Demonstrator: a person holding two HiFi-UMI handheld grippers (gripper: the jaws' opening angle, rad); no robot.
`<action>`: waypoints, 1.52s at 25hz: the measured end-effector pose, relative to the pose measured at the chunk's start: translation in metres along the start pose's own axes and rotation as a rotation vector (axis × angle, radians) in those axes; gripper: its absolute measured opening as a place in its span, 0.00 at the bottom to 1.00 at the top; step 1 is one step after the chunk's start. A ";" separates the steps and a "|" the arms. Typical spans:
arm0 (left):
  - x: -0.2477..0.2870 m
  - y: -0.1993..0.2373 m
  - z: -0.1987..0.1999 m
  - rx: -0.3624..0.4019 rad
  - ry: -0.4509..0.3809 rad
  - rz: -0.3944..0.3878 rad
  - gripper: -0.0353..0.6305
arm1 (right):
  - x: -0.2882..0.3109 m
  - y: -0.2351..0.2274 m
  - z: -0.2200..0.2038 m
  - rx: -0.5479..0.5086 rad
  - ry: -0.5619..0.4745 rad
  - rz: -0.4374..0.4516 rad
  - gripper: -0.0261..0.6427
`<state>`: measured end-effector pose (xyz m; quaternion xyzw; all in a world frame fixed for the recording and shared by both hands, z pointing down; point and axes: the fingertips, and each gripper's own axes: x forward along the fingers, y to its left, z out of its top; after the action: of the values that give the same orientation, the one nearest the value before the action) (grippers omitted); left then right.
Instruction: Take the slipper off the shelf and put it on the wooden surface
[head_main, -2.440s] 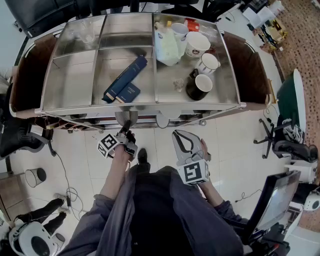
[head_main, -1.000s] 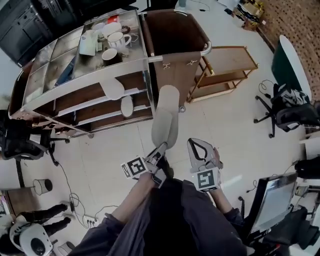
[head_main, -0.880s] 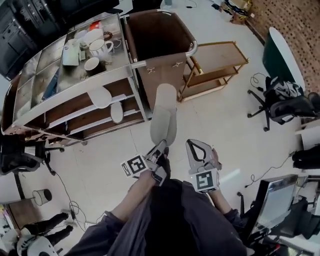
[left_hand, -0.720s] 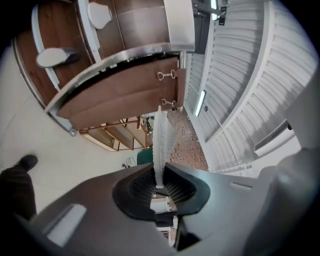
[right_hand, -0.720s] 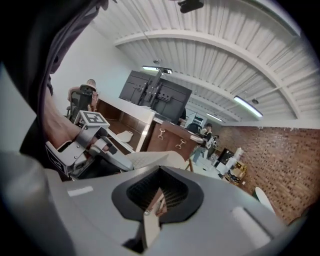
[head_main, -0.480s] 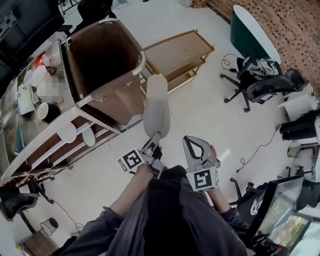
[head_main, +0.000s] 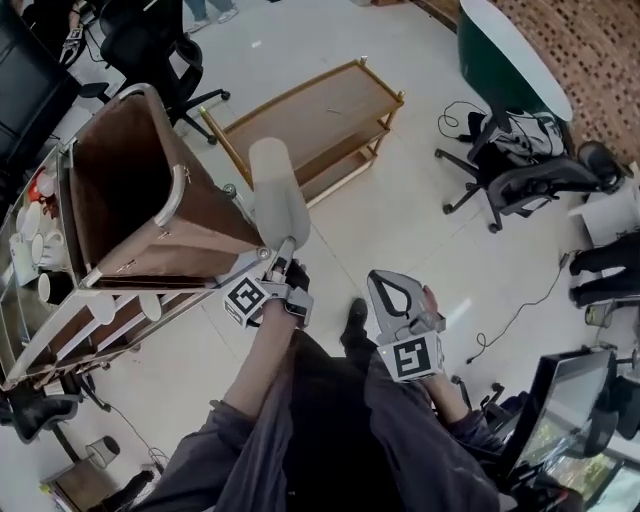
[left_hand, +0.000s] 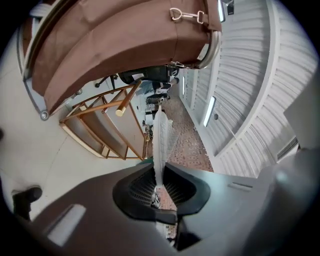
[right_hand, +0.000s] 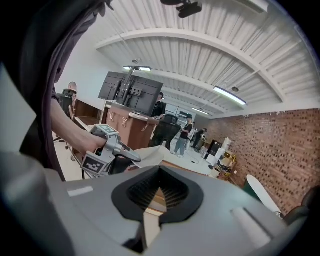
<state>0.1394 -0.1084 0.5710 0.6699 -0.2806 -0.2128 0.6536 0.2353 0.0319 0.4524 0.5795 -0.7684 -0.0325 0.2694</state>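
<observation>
Left gripper (head_main: 284, 258): jaws clamped on one end of the slipper (head_main: 278, 195). In its own view the sole sits edge-on between the pads. The slipper is in the air, sticking out toward the rack (head_main: 320, 105), at the rack's near left corner, with the cart (head_main: 125, 175) to the rack's left.

Right gripper (head_main: 388, 285): jaws together, nothing held, on the near side of the rack.

Risks (judged):
- Thin pinch at one end only, so the long free end may sag, pivot or slide out on a quick swing.
- The free end may clip a rack post or the cart rail.
- Let go too near the rack's edge, it may tip to the floor.

Writing: none legible. The marker cubes (head_main: 245, 298) show patterns only, and no brand shows on the slipper.
</observation>
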 end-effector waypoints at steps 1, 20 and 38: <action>0.016 0.000 -0.004 -0.008 -0.033 0.002 0.13 | -0.002 -0.021 -0.008 0.004 -0.012 0.005 0.04; 0.229 0.134 0.060 -0.247 -0.352 0.253 0.13 | 0.155 -0.240 -0.048 -0.100 -0.003 0.185 0.04; 0.253 0.176 0.110 0.202 -0.287 0.751 0.73 | 0.264 -0.302 -0.019 -0.103 -0.058 0.333 0.04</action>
<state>0.2409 -0.3551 0.7604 0.5454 -0.6133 -0.0222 0.5709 0.4592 -0.3008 0.4588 0.4285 -0.8586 -0.0433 0.2780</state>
